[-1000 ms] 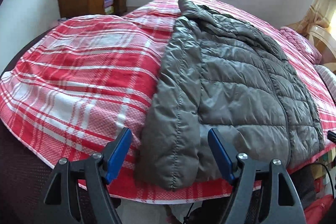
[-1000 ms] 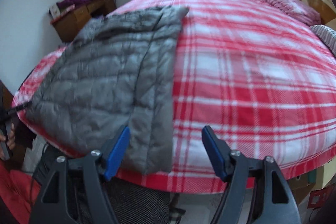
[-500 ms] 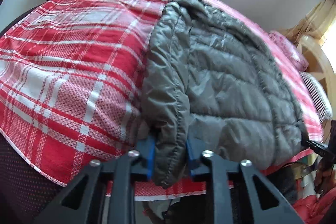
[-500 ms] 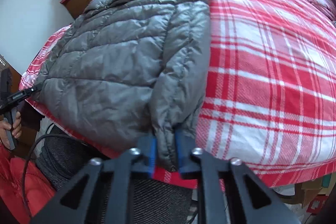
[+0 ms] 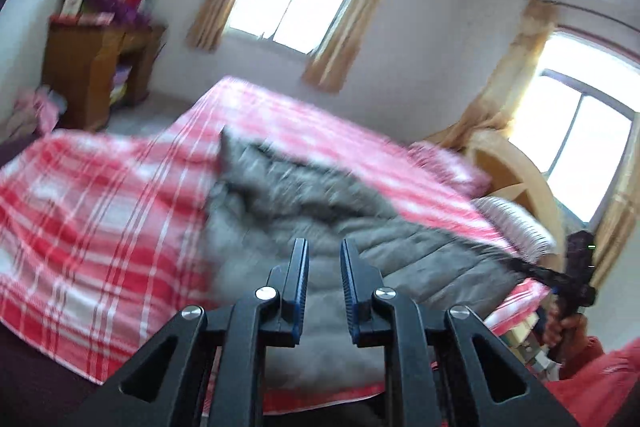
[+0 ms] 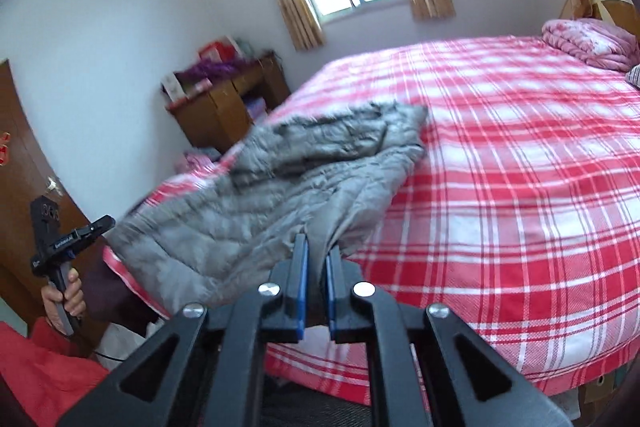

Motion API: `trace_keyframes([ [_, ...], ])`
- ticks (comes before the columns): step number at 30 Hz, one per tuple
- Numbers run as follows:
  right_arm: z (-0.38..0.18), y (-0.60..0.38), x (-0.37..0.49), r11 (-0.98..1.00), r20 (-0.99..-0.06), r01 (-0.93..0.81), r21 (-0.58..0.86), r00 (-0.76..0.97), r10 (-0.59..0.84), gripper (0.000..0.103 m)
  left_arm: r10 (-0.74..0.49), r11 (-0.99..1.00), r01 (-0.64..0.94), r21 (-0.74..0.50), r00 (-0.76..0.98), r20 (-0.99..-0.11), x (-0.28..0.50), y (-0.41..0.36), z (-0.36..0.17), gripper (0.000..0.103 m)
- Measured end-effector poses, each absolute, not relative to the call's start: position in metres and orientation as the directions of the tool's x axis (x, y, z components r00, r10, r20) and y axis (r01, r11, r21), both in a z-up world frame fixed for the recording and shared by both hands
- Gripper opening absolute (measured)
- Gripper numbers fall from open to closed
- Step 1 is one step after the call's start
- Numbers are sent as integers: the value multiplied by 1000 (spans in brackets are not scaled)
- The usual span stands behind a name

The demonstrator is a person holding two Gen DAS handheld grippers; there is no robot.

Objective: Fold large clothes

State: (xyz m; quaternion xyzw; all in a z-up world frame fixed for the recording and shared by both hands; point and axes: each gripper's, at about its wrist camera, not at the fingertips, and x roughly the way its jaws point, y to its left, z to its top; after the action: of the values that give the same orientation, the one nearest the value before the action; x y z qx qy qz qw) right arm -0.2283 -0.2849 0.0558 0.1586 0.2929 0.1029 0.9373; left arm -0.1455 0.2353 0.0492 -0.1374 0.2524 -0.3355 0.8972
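A grey quilted puffer jacket (image 5: pixel 304 211) lies on a bed with a red and white plaid cover (image 5: pixel 100 211). My left gripper (image 5: pixel 323 259) is shut on the jacket's near hem and holds it raised off the bed. My right gripper (image 6: pixel 317 257) is shut on the hem at the jacket's other side (image 6: pixel 312 187), also raised. The lower part of the jacket hangs up toward both grippers while the collar end rests on the bed (image 6: pixel 520 155). The left wrist view is blurred by motion.
A wooden cabinet (image 5: pixel 96 75) stands by the far wall at the left. A pink folded quilt (image 6: pixel 588 41) and a wooden headboard (image 5: pixel 516 179) are at the bed's head. Two curtained windows (image 5: pixel 296 11) are in the walls. The bed's near edge is just below the grippers.
Both grippers, shut on the jacket's hem corners, have lifted and tilted upward, pulling the lower part of the jacket off the bed. A second ago both were open.
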Motion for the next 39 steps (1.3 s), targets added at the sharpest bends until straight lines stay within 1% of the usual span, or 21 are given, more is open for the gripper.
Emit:
trace_keyframes([
  [2,67,-285,-235,923,-487,-119,366,821,298,10,-651,758,546,-358,673,-352,-151,236,62,16],
  [4,75,-285,-238,925,-466,-120,359,836,289,9,-573,820,502,-276,720,-392,-143,233,61,16],
  [5,80,-286,-240,930,-452,-112,350,849,273,7,-555,832,486,-268,718,-420,-136,233,56,16],
  [8,83,-293,-234,943,-451,-81,323,863,228,7,-490,871,395,-293,639,-593,-103,234,13,18],
  [11,68,-300,-230,950,-495,-24,312,849,184,8,-453,890,329,-316,546,-705,-87,234,-34,18],
  [14,39,-311,-222,934,-557,30,356,809,186,12,-468,883,279,-377,477,-744,-85,239,-72,19],
  [15,29,-315,-220,929,-582,57,367,793,181,23,-473,881,264,-392,465,-749,-85,239,-78,19],
  [16,22,-319,-219,924,-601,77,374,779,178,44,-488,873,250,-419,454,-745,-84,241,-85,19],
  [17,10,-324,-216,915,-628,109,388,758,176,57,-506,862,231,-452,450,-736,-87,244,-90,19],
  [18,3,-327,-216,908,-635,130,397,753,170,80,-520,851,203,-484,446,-729,-88,248,-94,19],
  [19,-4,-331,-218,901,-635,154,406,756,157,88,-536,838,178,-516,442,-719,-86,252,-99,19],
  [21,-12,-335,-222,891,-632,160,425,757,166,88,-531,840,169,-515,452,-717,-88,254,-100,20],
  [23,-25,-334,-219,895,-668,163,416,722,180,88,-465,883,181,-433,464,-754,-90,249,-102,21],
  [25,-38,-331,-217,911,-711,182,371,687,152,88,-420,907,196,-372,459,-783,-92,246,-106,25],
  [27,-53,-329,-216,920,-747,206,335,652,126,88,-427,904,203,-376,446,-786,-93,247,-111,36],
  [29,-62,-331,-218,915,-753,219,339,645,125,88,-426,904,184,-386,457,-781,-95,252,-114,39],
  [31,-69,-333,-219,908,-753,220,357,643,140,88,-409,912,178,-370,482,-775,-100,255,-111,55],
  [32,-71,-333,-220,908,-755,216,359,640,146,88,-400,916,180,-359,490,-774,-102,255,-109,76],
  [33,-71,-332,-220,909,-757,214,357,636,147,88,-403,915,190,-356,491,-773,-104,255,-108,94],
  [34,-73,-332,-221,912,-762,209,352,630,150,88,-412,911,205,-358,484,-772,-105,255,-107,98],
  [39,-83,-329,-221,910,-771,198,365,612,176,88,-389,919,248,-306,445,-807,-96,239,-118,98],
])
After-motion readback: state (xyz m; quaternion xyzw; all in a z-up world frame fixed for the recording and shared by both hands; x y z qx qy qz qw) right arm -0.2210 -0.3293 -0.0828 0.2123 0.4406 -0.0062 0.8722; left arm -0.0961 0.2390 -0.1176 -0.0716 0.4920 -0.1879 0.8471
